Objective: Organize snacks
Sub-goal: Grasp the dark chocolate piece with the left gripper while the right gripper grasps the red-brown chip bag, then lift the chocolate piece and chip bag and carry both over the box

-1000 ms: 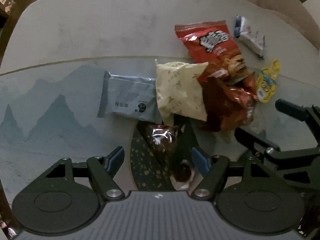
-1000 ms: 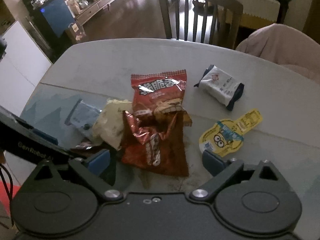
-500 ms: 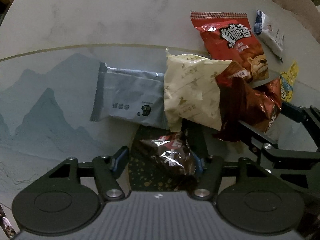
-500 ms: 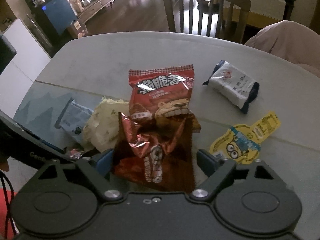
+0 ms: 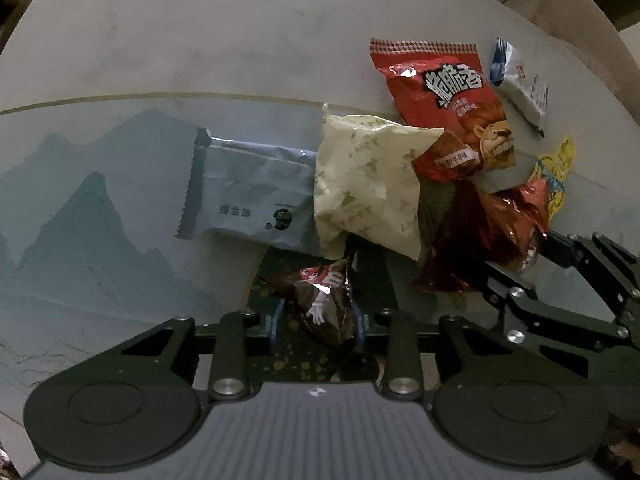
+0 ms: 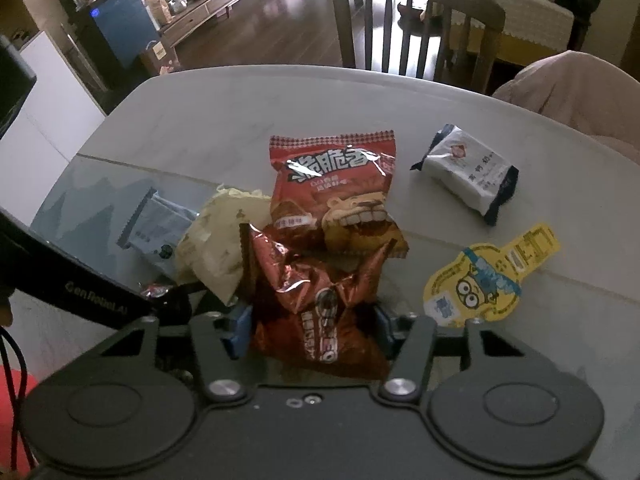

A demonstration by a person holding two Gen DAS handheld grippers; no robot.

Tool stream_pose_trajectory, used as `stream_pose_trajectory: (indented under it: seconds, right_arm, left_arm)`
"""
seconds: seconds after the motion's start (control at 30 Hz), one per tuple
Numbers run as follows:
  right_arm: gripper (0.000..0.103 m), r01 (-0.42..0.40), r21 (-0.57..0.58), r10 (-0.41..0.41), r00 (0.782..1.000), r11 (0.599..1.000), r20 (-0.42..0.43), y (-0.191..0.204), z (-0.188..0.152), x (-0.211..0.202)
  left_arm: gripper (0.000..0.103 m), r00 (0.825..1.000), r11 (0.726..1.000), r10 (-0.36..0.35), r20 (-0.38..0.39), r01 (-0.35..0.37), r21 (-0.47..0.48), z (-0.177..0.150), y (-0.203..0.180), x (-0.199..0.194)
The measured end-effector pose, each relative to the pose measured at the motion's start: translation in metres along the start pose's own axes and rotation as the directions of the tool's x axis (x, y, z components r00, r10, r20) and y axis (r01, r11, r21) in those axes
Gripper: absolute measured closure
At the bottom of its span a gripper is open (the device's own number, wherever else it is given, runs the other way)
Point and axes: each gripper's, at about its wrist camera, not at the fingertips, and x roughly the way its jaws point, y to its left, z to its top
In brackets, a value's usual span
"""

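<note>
Left gripper (image 5: 318,326): its fingers have just been closing and now pinch a small dark-brown foil snack packet (image 5: 324,304) on the glass-covered grey tabletop (image 5: 160,40), just below a cream-coloured patterned pouch (image 5: 364,184). Right gripper (image 6: 310,332): its fingers have likewise been closing and press both sides of a crumpled copper-red foil snack bag (image 6: 320,304). A red lion-printed crisp bag (image 6: 334,188) lies touching behind it. A yellow cartoon-printed sachet (image 6: 480,284) and a white, dark-ended wrapped cake (image 6: 466,172) lie apart on the right; a pale blue-grey flat packet (image 5: 252,196) lies at the left.
</note>
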Motion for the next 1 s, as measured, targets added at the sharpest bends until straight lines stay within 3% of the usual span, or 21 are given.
stream_pose_trajectory:
  seconds: [0.27, 0.77, 1.0]
  right_arm:
    - [0.047, -0.005, 0.039, 0.003, 0.999, 0.999, 0.039, 0.001, -0.008, -0.034]
    - [0.047, 0.024, 0.072, -0.033, 0.991, 0.997, 0.133, 0.035, -0.032, -0.134]
    - [0.047, 0.023, 0.077, -0.034, 0.989, 0.997, 0.145, 0.060, -0.049, -0.163]
  left_arm:
    - [0.072, 0.997, 0.998, -0.047, 0.055, 0.049, -0.034, -0.016, 0.017, -0.028]
    - [0.072, 0.971, 0.992, -0.116, 0.210, 0.104, 0.065, -0.064, 0.018, -0.109]
    - [0.072, 0.964, 0.988, -0.129, 0.232, 0.106, 0.110, -0.103, 0.028, -0.139]
